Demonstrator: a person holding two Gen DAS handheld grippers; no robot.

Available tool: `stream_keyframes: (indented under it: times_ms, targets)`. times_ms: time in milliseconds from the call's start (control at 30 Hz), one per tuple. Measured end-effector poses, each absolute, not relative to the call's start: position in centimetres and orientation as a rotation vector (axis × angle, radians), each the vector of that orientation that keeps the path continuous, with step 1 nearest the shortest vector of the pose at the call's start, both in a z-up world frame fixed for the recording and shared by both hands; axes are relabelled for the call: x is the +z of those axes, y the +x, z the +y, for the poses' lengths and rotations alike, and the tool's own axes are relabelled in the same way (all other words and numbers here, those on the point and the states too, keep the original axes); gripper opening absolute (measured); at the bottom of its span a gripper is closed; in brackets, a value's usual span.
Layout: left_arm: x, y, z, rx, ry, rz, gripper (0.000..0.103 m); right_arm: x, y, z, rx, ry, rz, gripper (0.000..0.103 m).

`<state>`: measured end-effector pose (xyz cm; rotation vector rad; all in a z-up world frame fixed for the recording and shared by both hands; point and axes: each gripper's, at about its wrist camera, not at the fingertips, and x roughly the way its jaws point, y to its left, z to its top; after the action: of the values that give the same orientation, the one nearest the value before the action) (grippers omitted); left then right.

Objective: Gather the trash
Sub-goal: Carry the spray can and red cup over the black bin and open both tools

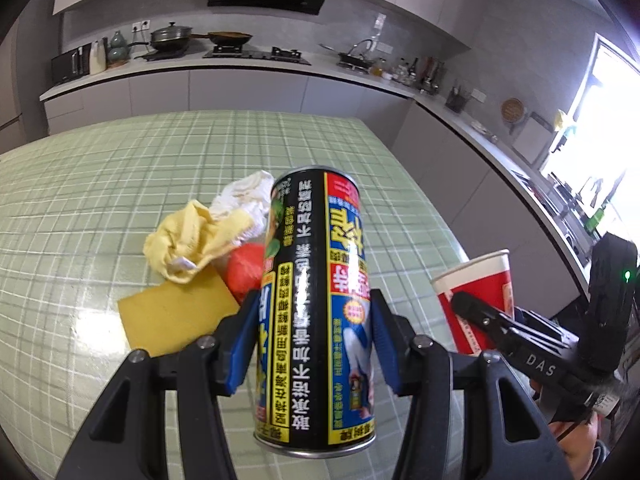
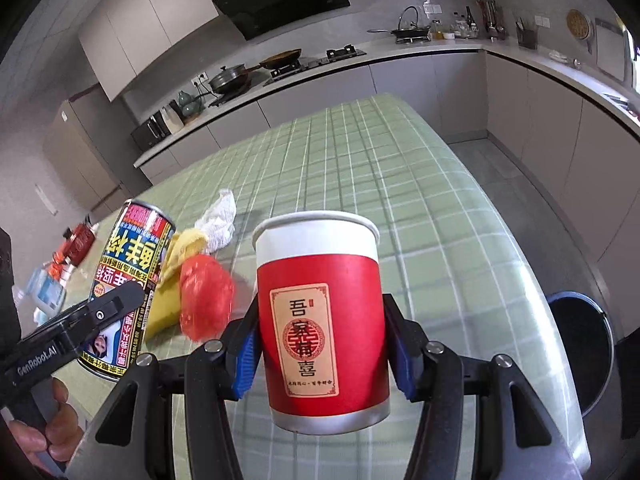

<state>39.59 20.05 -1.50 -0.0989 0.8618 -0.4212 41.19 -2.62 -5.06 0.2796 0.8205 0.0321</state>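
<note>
My left gripper [image 1: 314, 344] is shut on a black drink can [image 1: 316, 312] with yellow, red and blue labels, held upside down above the table. My right gripper [image 2: 322, 348] is shut on a red and white paper cup [image 2: 320, 320], held upright above the table. The cup also shows at the right of the left wrist view [image 1: 478, 292]. The can shows at the left of the right wrist view [image 2: 128, 288]. On the table lie a crumpled white tissue [image 2: 218, 220], a crumpled yellow cloth [image 1: 192, 236], a flat yellow sponge cloth [image 1: 176, 316] and a red plastic bag [image 2: 206, 300].
The table has a green checked cloth [image 2: 380, 184]. Bottles and packets [image 2: 60, 264] sit at its far left. A round black stool [image 2: 580, 340] stands to the right of the table. Kitchen counters with pots [image 1: 172, 38] run behind and along the right.
</note>
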Motion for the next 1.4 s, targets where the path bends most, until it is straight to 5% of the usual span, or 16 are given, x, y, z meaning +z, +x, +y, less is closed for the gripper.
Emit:
stream_keyframes:
  times_ms: [600, 1400]
  targets:
    - [-1.6, 34.4, 11.7, -0.533, -0.072, 0.859, 0.053, -4.4, 34.6, -8.1, -0.031, 0.314, 0.825, 0.057]
    - [-6.5, 29.5, -14.8, -0.586, 0.008, 0.982, 0.053, -11.2, 27.2, -38.8, -0.150, 0.447, 0.889, 0.057]
